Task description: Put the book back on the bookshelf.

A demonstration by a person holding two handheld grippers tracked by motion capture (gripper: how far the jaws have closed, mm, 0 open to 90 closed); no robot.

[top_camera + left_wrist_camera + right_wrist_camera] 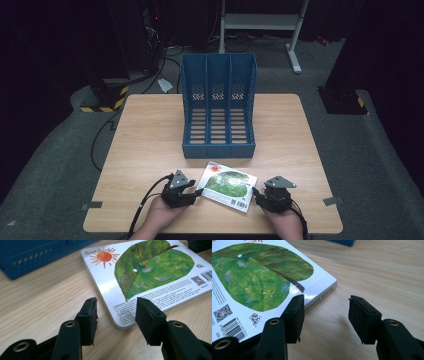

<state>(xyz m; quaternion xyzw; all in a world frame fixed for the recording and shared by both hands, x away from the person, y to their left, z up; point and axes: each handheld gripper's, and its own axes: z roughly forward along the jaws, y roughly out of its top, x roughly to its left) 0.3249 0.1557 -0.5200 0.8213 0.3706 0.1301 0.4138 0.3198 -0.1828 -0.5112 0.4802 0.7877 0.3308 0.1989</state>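
High view has a wooden tabletop (pixel 150 145) with a blue three-slot file rack (pixel 218 107) sitting toward the back middle, open side facing the person, slots empty as far as I can see. Just in front of the rack, near the front edge, a picture book (pixel 227 185) lies flat and a bit skewed, back cover up: big green leaf, little orange sun, barcode at one corner. The left gripper (pixel 196 192) sits at the book's left edge and the right gripper (pixel 257 193) at its right edge, one hand behind each. In both gripper views the jaws are spread with nothing pinched. The left ones straddle a corner of the book; the right ones sit beside the spine corner.
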